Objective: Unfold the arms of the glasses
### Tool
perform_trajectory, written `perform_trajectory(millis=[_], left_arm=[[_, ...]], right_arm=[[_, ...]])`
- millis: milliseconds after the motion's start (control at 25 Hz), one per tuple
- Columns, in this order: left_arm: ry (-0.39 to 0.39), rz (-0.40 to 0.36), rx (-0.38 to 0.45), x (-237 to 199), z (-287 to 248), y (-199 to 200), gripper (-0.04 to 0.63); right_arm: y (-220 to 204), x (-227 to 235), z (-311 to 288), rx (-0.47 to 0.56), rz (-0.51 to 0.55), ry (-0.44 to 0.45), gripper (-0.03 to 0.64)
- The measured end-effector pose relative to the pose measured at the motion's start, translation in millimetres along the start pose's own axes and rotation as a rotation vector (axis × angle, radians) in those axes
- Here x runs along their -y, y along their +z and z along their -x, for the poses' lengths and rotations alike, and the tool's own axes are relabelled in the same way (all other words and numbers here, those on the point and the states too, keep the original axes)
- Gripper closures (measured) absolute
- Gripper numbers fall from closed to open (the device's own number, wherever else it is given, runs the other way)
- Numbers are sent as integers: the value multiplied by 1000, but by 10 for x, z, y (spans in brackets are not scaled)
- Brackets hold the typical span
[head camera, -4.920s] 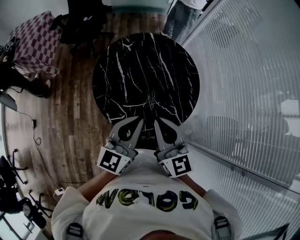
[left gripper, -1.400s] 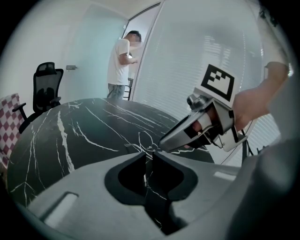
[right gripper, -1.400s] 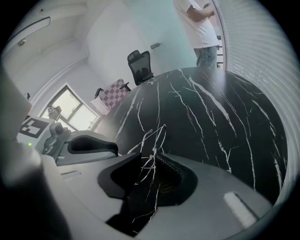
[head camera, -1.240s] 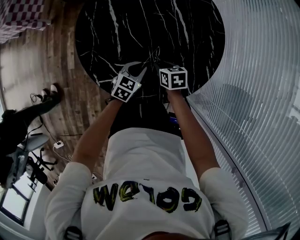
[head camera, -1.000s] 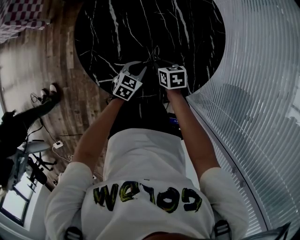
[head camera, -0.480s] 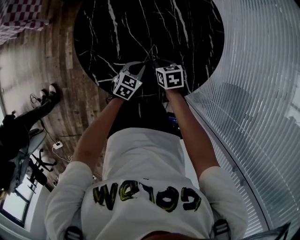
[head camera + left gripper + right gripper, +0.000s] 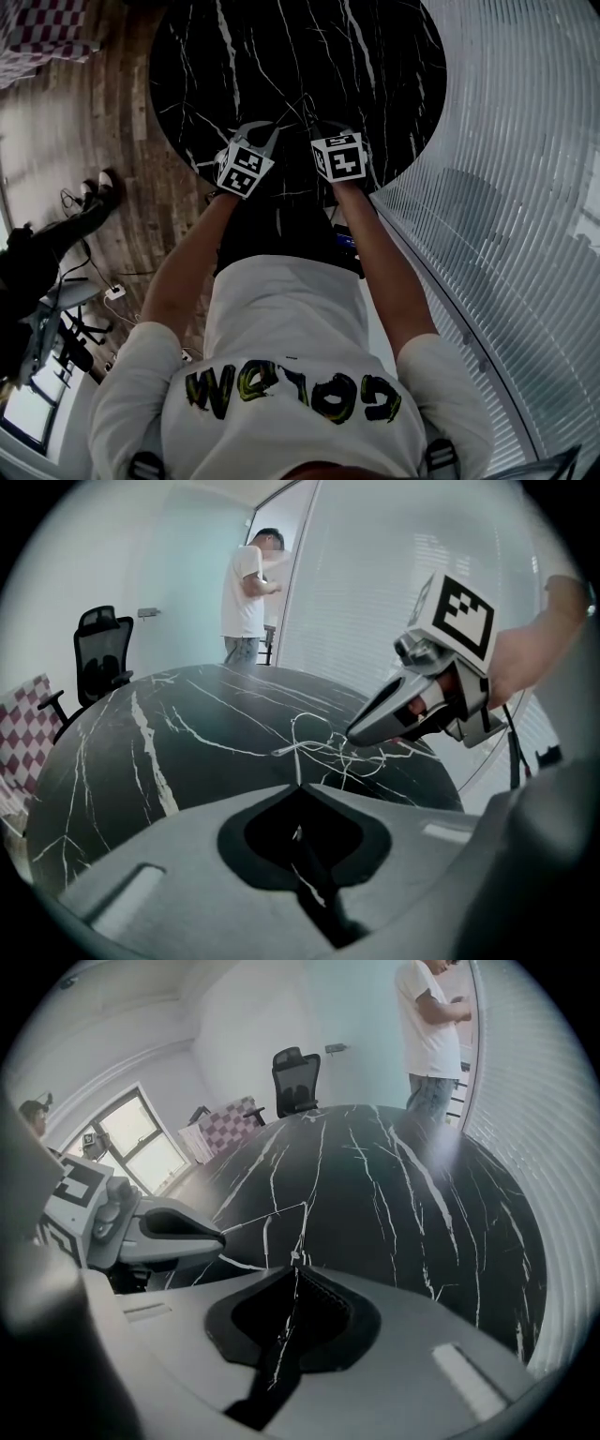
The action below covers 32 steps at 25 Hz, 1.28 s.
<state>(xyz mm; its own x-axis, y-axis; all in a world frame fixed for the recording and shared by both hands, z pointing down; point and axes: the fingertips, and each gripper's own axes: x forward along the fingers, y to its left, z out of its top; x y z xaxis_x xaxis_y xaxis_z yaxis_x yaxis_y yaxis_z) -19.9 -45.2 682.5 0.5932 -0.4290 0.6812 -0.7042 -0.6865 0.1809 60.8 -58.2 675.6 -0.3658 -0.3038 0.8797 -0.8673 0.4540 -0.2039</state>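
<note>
The main risk, as I judge it, is bending: the glasses (image 7: 309,742) are thin pale wire, and if the two grippers pull apart off the hinge's line or past its stop, an arm could kink or slip free and drop onto the tabletop (image 7: 375,56). They sit just above the near part of the tabletop, between the two grippers. The left gripper (image 7: 299,786) has its jaws pressed together, seemingly pinching the end of one wire arm that runs up from their tip. The right gripper (image 7: 295,1260) has its jaws closed too, with a bright bit of the frame at their point. The wire is hard to tell from the white veins in the stone, so a misjudged grip is another hazard. The tabletop is round, black, glossy marble, hard and slick. The jaws are smooth grey, tapering to narrow tips with little surface to hold such fine metal.
</note>
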Motion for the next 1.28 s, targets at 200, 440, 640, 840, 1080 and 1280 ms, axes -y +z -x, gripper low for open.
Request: perform_trajectory(millis=[200,440,640,840,1080,1280], left_arm=[[23,-8,-4,-132,39,-12,591],[38,-23,-21,-282,50,-44,590],[39,-53,-30,-359,38,-28,588],[46,-70,-43,-441,43,-10,581],[30,-83,-38,-440,-20,-21,580],[12,-86,-30,-390,-37,-63,562]], right_arm=[[-11,13,11,-5,25,-11,607],[-29,30,11,-15,57,-28,609],[-44,39,13,-22,83,-33,609],[-35,17,27,-25,114,-35,609],[-33,15,30,-30,128,-34,609],[-23,9,26,-33,114,-45,609]])
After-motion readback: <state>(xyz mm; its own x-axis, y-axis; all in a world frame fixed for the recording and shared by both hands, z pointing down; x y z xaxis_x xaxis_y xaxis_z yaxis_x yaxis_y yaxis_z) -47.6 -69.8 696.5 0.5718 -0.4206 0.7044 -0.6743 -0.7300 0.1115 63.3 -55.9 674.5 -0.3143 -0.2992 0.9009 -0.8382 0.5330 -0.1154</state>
